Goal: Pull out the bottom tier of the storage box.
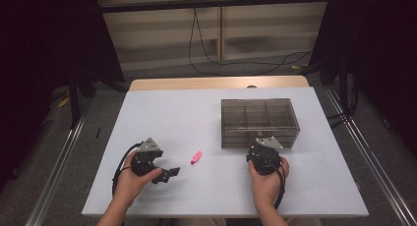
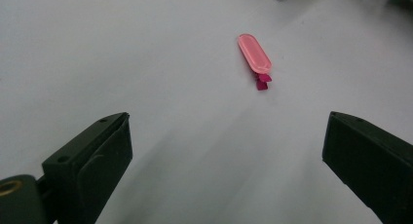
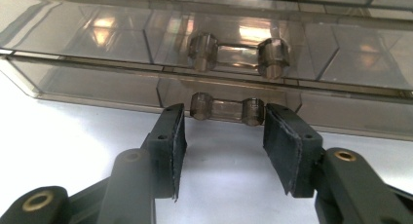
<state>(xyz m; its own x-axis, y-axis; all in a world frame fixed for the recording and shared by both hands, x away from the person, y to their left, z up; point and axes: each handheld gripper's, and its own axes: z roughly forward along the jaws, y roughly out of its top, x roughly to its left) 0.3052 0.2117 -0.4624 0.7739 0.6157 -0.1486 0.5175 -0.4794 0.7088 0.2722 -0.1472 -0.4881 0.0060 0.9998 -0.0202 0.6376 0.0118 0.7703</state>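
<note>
Drawer handle (image 3: pixel 227 110) between right tongs (image 3: pixel 224 136)

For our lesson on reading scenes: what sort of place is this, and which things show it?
Probably a lab or recording workspace, not a home: a bare white table between dark curtains, metal floor rails, and loose cables trailing behind.

High view overlooks the table (image 1: pixel 162 113); both gripper views skim it closely.

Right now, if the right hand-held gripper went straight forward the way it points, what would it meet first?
Most likely the lower drawer handle of the smoky plastic drawer box. The right hand-held gripper is open, its jaws standing either side of that handle; whether they touch it is unclear.
</note>
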